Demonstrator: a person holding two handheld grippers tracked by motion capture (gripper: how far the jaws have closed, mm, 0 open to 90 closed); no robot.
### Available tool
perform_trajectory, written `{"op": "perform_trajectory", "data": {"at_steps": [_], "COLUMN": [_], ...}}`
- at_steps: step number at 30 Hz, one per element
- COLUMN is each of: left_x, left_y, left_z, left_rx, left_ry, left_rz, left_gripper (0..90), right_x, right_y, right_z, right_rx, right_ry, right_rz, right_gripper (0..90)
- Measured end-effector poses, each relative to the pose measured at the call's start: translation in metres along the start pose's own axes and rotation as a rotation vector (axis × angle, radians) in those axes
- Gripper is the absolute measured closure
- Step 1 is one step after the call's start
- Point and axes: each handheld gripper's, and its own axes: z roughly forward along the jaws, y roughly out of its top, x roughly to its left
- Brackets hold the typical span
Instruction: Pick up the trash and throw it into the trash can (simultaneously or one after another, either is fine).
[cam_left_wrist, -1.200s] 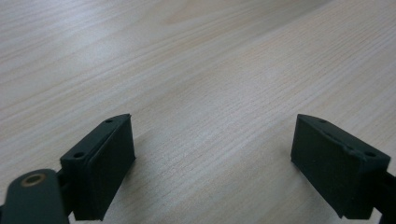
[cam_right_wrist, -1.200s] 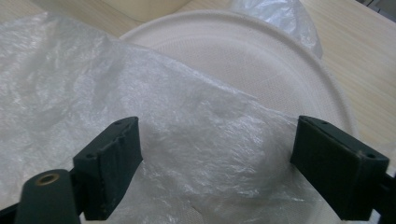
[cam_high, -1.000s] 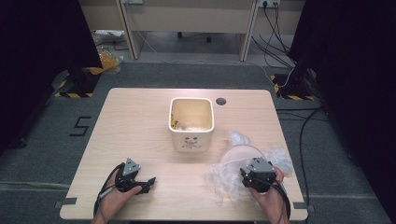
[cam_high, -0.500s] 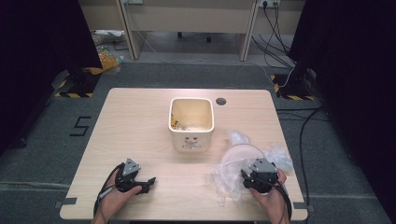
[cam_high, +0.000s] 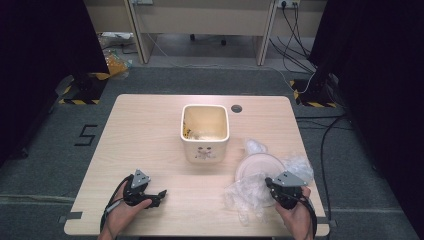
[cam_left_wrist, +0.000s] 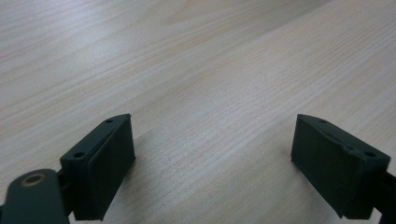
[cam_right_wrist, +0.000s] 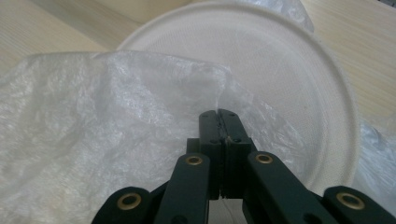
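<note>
1. Two grippers are on the table (cam_high: 150, 125), one in each of the person's hands, both near the edge closest to the person and well apart from each other.
2. The left gripper (cam_left_wrist: 212, 154) has its jaws spread wide with nothing but bare wood grain between them; in the high view it sits low over the tabletop (cam_high: 156, 195).
3. The right gripper (cam_right_wrist: 218, 122) has its jaws pressed together; a fold of the clear plastic bag (cam_right_wrist: 107, 126) lies at their tips, but whether the film is actually pinched I cannot tell.
4. One round white lid (cam_right_wrist: 299, 79) lies just ahead of the right gripper, partly under the plastic.
5. One square cream tub (cam_high: 204, 132), open at the top, stands ahead of both grippers, between them, nearer the right.
6. From above, the crumpled plastic (cam_high: 245, 192) spreads to the left of the right gripper (cam_high: 272, 186), more of it on the lid's far side.
</note>
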Motion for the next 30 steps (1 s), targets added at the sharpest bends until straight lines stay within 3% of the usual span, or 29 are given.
{"op": "perform_trajectory", "data": {"at_steps": [7, 11, 12, 16, 25, 30], "left_x": [0.0, 0.0, 0.0, 0.0, 0.0, -0.001], "left_y": [0.0, 0.0, 0.0, 0.0, 0.0, 0.0], "left_z": [0.0, 0.0, 0.0, 0.0, 0.0, 0.0], "left_rx": [0.002, 0.004, 0.002, 0.0, 0.002, 0.005], "left_ry": [0.0, 0.003, 0.001, 0.001, 0.003, 0.006], "left_rz": [0.002, 0.005, 0.003, 0.0, 0.002, -0.001], "left_gripper": [12.8, 12.5, 12.6, 12.5, 12.3, 12.3], "right_x": [-0.008, -0.013, -0.017, -0.023, -0.031, -0.035], "right_y": [0.004, 0.011, 0.016, 0.028, 0.059, 0.077], "right_z": [-0.011, -0.024, -0.032, -0.041, -0.041, -0.041], "right_rx": [-0.058, -0.116, -0.162, -0.206, -0.243, -0.259], "right_ry": [0.029, 0.051, 0.052, 0.051, 0.069, 0.109], "right_rz": [0.026, 0.046, 0.051, 0.054, 0.042, 0.04], "right_gripper": [90.0, 90.0, 90.0, 90.0, 90.0, 90.0]}}
